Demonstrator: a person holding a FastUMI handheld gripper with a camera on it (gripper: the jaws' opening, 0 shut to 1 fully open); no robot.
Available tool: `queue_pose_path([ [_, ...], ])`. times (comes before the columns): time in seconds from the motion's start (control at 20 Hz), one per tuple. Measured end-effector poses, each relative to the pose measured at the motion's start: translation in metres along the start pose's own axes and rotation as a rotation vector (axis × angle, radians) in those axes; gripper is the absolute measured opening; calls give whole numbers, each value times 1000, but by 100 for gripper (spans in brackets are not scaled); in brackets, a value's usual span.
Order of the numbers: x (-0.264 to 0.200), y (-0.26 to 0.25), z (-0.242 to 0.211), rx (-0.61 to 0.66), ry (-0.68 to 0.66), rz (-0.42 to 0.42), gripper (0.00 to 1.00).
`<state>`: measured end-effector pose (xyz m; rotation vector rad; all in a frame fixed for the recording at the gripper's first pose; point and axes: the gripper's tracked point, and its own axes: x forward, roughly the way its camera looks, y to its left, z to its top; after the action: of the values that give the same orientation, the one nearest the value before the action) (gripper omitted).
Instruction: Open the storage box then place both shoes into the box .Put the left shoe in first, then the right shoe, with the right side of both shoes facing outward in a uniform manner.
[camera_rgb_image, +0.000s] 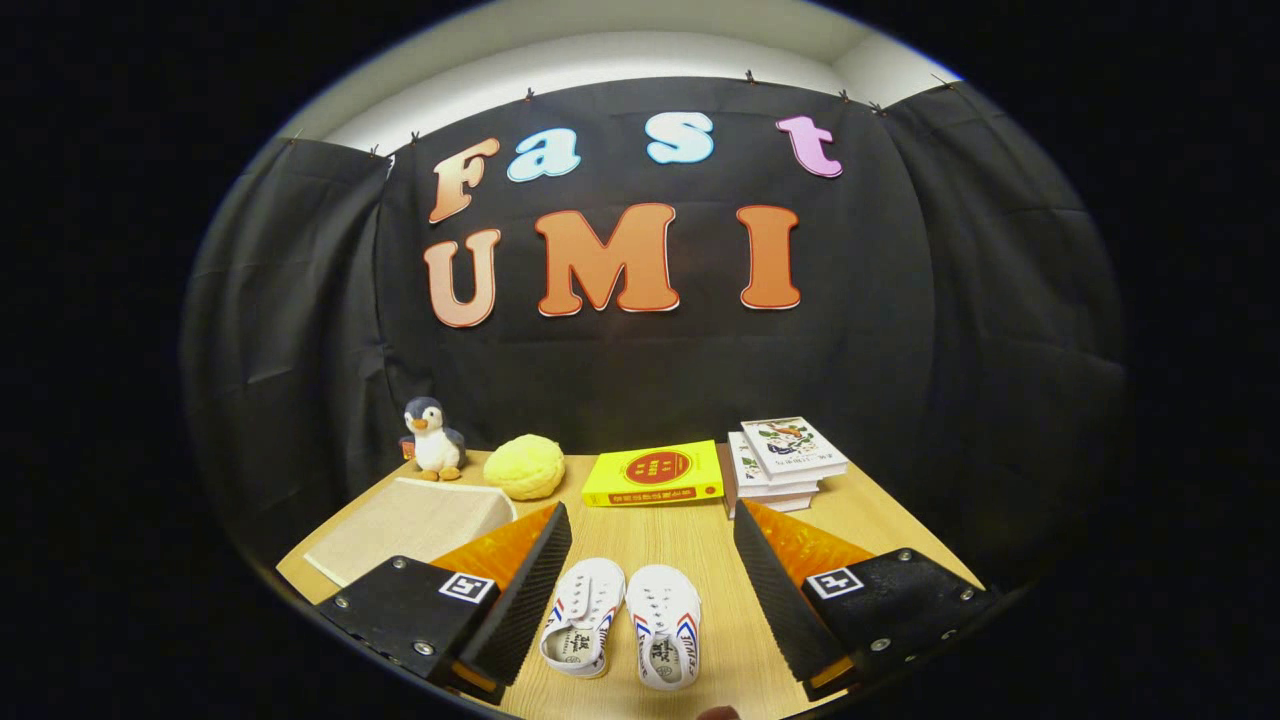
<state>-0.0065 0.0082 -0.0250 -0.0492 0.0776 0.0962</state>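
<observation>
Two white canvas shoes with red and blue stripes lie side by side on the wooden table, toes pointing away from me: one shoe (580, 618) nearer the left finger, the other shoe (666, 636) just to its right. My gripper (651, 525) is open above them, its fingers spread wide with both shoes in the gap between them, touching neither. A flat beige storage box (410, 525) with its lid down lies beyond the left finger, partly hidden by it.
At the back of the table (870, 525) stand a plush penguin (432, 440), a round yellow cushion (524, 466), a yellow book (655, 473) and a stack of white books (785, 462). Black cloth walls close the booth behind.
</observation>
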Motion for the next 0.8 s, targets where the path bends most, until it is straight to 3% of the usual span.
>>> queue_pose_path([
  [0.8, 18, 25, -30, 98, 116, 202, 97],
])
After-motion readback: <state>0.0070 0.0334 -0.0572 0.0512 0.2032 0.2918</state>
